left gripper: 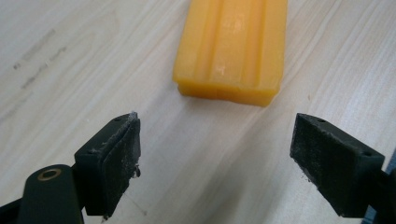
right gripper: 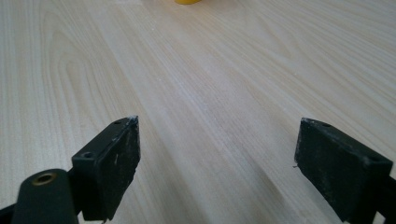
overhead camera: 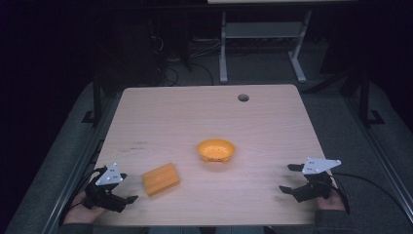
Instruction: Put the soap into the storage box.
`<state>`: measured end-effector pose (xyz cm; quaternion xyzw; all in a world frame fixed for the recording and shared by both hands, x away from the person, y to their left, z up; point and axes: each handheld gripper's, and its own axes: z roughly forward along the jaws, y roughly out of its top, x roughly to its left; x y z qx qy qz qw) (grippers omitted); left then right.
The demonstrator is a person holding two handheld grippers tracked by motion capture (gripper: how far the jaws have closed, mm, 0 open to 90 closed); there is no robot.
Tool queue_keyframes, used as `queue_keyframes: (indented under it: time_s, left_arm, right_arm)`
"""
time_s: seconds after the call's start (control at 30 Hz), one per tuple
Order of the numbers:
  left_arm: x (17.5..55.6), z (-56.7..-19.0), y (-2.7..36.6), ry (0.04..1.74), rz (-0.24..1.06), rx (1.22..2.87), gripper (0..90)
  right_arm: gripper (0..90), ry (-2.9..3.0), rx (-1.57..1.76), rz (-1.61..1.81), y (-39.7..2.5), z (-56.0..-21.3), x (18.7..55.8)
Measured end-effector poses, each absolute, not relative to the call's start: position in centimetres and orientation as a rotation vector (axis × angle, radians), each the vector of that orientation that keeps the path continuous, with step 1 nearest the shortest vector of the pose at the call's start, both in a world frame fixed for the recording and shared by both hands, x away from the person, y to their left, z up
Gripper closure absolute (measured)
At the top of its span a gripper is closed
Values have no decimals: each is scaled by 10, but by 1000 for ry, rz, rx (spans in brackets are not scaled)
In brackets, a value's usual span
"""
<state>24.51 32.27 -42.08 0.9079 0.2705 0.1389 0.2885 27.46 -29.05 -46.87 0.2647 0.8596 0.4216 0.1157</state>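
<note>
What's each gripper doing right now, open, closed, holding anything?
Left gripper: open, holding nothing; the orange block lies just ahead of its jaws.
Right gripper: open, holding nothing, above bare table.

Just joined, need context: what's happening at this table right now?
A person holds a gripper in each hand at the near edge of a wooden table. Both are open and hold nothing. The left gripper points at an orange ridged block lying just ahead of its jaws, not touching it. The right gripper sits apart at the right side. An orange bowl stands near the middle, untouched.
</note>
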Motion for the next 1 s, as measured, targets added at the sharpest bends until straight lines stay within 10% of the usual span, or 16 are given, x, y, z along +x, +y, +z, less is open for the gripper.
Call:
queue_keyframes:
  time_s: [1.0]
  left_arm:
    - [261,-415,293,627,380,2482,160]
  right_arm:
    - [135,2521,764,1241,-287,-469,272]
